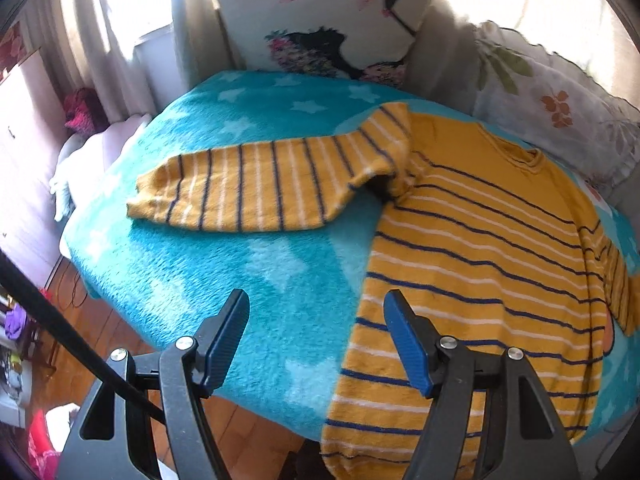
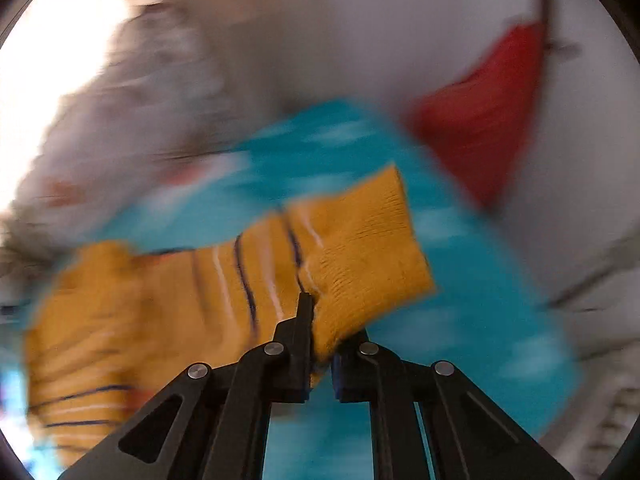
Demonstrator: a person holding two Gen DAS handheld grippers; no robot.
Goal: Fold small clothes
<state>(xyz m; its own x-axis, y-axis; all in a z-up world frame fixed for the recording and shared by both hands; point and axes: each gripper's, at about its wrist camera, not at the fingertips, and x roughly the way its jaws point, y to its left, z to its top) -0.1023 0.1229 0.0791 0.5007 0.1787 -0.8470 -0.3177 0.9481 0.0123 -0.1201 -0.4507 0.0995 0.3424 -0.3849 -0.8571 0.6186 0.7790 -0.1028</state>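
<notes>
A yellow sweater with navy and white stripes [image 1: 480, 248] lies spread on a turquoise star blanket [image 1: 224, 276]. Its left sleeve [image 1: 256, 184] stretches out flat to the left. My left gripper [image 1: 316, 320] is open and empty, hovering above the sweater's lower left edge. In the blurred right wrist view, my right gripper [image 2: 324, 344] is shut on the cuff of the sweater's right sleeve [image 2: 360, 256] and holds it lifted above the blanket [image 2: 460, 320].
A printed cushion [image 1: 328, 16] stands at the back, and a floral cushion [image 1: 552, 112] at the right. The blanket's edge drops to a wooden floor [image 1: 104, 328] at the left and front. A red object [image 2: 488, 120] lies beyond the blanket in the right wrist view.
</notes>
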